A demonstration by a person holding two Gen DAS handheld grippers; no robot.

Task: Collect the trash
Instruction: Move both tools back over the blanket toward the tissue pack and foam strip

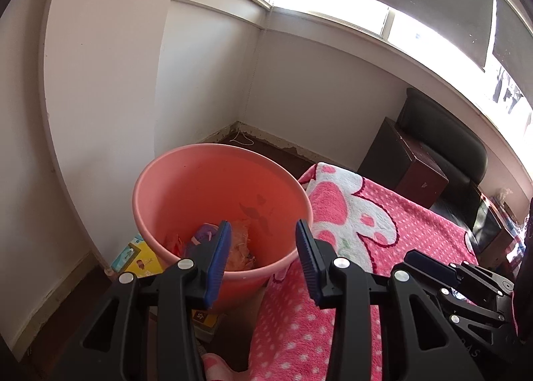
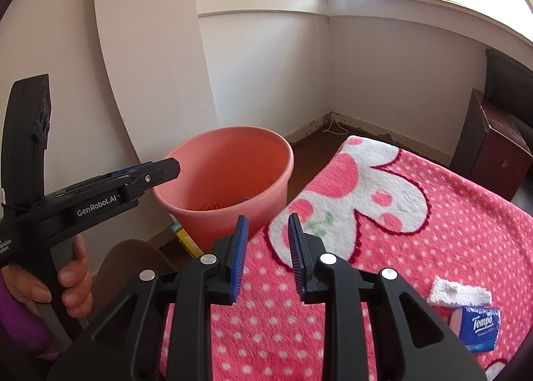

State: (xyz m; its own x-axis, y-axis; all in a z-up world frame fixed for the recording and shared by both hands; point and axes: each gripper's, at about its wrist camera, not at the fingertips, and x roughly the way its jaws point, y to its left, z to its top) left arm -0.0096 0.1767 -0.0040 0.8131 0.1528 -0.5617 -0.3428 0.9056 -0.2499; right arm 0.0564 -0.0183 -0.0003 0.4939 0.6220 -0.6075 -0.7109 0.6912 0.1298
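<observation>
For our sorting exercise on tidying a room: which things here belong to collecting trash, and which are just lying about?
Belong to the job:
- pink bin, wrappers already inside
- white tissue scrap on the blanket
- blue Tempo tissue pack beside it, possibly trash
- left gripper and right gripper, fingers open, empty

Just lying about:
- pink blanket
- yellow box by the bin
- dark chest

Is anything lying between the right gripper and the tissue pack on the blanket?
Nothing visible. The right gripper is open and empty, and only bare pink blanket lies between it and the blue tissue pack, with a white tissue just behind the pack.
</observation>
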